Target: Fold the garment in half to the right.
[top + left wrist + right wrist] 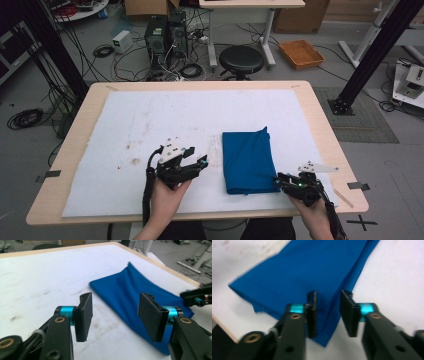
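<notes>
right gripper (pixel 328 312), jaws partly spread, straddles the near right corner of the folded blue cloth (pixel 248 161); left gripper (pixel 200 162), jaws wide apart, hovers left of it; a shallow pinch could catch only the top layer and unfold it.

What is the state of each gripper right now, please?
Left gripper: open, holding nothing.
Right gripper: open, jaws astride the blue cloth's near corner.
</notes>
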Tool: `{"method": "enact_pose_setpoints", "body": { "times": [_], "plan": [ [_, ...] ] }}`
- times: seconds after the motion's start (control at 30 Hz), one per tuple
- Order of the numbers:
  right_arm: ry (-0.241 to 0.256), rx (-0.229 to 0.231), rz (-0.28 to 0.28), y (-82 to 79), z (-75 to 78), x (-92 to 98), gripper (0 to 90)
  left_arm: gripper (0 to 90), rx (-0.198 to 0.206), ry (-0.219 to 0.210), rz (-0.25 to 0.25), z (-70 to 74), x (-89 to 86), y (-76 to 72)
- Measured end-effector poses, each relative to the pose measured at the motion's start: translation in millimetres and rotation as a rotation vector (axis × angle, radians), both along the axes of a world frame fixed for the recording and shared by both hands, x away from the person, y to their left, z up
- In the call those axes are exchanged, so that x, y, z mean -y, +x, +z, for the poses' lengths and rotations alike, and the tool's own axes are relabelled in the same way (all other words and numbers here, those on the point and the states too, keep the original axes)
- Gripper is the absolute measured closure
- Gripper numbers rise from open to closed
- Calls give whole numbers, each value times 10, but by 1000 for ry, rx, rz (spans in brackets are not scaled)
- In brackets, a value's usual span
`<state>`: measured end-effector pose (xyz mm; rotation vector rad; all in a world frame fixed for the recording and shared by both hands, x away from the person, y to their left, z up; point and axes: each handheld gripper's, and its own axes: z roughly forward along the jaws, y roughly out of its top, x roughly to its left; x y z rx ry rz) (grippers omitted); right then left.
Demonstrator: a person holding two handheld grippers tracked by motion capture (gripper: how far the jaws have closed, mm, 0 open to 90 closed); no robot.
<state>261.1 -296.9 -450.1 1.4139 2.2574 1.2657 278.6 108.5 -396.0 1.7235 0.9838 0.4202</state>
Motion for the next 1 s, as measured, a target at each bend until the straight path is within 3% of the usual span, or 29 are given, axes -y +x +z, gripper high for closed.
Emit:
{"method": "enact_pose_setpoints", "body": {
  "times": [0.1,0.3,0.4,0.5,0.57,0.63,0.77,0.93,1.0],
  "plan": [
    [-19,3,7,-20,-17,0,881,456,-7,-2,16,-28,-93,-17],
    [-17,10,-18,-112,25,55,885,456,-16,-17,23,-25,-216,-26],
    [-43,9,-24,-124,13,60,881,456,-17,-14,23,-26,-233,-28],
    [-52,11,-28,-122,35,54,818,455,-18,-13,21,-30,-244,-28],
    [-55,32,-43,-85,84,61,746,451,-17,-14,24,-31,-257,-17],
    [-56,57,-57,-9,153,67,729,451,-19,-16,32,-33,-270,-5],
    [-73,123,-106,374,334,56,717,450,-16,-5,43,-52,-303,17],
    [-26,118,-166,940,434,-15,706,450,-25,-8,64,-96,-365,61],
    [-35,86,-188,1140,412,-64,683,450,-28,-7,70,-112,-399,75]
  ]
}}
